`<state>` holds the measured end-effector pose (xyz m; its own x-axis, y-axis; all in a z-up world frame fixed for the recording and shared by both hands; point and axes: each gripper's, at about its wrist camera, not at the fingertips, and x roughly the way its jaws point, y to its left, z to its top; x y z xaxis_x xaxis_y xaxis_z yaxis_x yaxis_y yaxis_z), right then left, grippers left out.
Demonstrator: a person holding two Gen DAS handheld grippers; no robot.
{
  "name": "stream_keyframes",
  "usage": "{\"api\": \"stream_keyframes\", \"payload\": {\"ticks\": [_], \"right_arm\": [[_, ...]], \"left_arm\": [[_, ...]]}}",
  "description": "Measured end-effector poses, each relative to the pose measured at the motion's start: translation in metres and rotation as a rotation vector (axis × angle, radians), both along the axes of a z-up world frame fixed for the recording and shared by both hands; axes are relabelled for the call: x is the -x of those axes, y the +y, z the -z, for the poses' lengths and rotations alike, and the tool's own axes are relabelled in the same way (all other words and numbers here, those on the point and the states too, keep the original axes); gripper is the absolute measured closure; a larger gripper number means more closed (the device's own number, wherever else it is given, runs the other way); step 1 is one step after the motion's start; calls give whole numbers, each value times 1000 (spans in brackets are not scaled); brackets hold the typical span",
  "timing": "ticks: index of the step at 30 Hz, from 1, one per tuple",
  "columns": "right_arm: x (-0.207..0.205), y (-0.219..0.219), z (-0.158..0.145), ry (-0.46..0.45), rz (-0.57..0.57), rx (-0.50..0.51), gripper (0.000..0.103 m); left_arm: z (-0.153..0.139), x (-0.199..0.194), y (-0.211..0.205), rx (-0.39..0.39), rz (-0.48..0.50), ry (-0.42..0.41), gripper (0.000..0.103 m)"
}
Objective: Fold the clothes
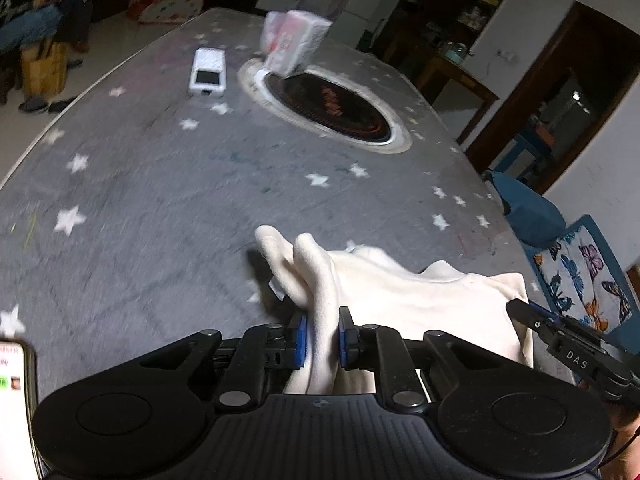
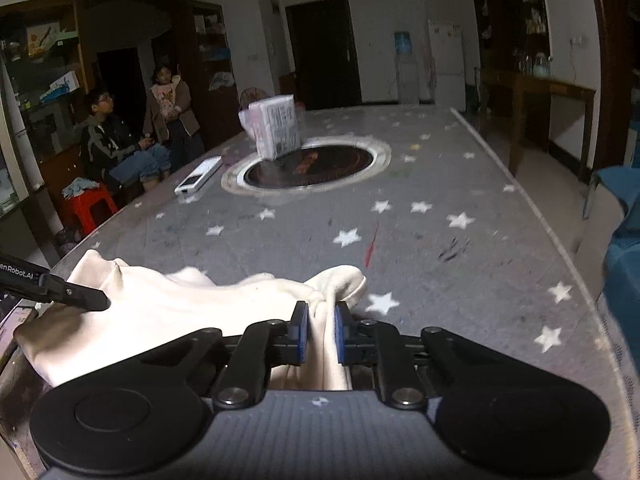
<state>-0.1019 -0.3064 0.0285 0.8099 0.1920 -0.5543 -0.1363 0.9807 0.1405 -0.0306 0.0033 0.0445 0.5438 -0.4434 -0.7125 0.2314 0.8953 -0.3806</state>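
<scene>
On the near end of a long grey table cover printed with white stars [image 2: 420, 240], a cream-white soft cloth garment [image 2: 168, 312] lies bunched between the two tools. The left gripper [image 1: 322, 338] has its blue-padded jaws closed almost together on a gathered fold of this garment, and two rounded lobes of cloth stick up just beyond the pads. The right gripper [image 2: 321, 334] likewise pinches a bunched fold at the garment's other end, with its pads pressing the cloth from both sides. Each tool's black tip shows at the edge of the other's view, touching the cream cloth. Farther along the table sits a round dark inset plate with a pale ring [image 1: 328, 108]; a white plastic-wrapped packet [image 1: 292, 40] stands at its far rim, tilted. A white slim box-shaped device [image 1: 208, 74] lies beside the ring. Two people [image 2: 136, 136] are beyond the table's far left edge, near a red plastic stool [image 2: 90, 208].
</scene>
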Motion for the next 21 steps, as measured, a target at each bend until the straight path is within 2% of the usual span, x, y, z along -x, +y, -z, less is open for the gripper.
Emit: {"api": "stream_keyframes", "payload": {"ticks": [12,21], "right_arm": [[8,-38,-36,-87,87,87,92],[0,-75,-44,-99,147,139,92]], "left_arm": [[-21,-10,-67,-46,128,-64,88],[-24,-22,-120,-68,188,-73,88]]}}
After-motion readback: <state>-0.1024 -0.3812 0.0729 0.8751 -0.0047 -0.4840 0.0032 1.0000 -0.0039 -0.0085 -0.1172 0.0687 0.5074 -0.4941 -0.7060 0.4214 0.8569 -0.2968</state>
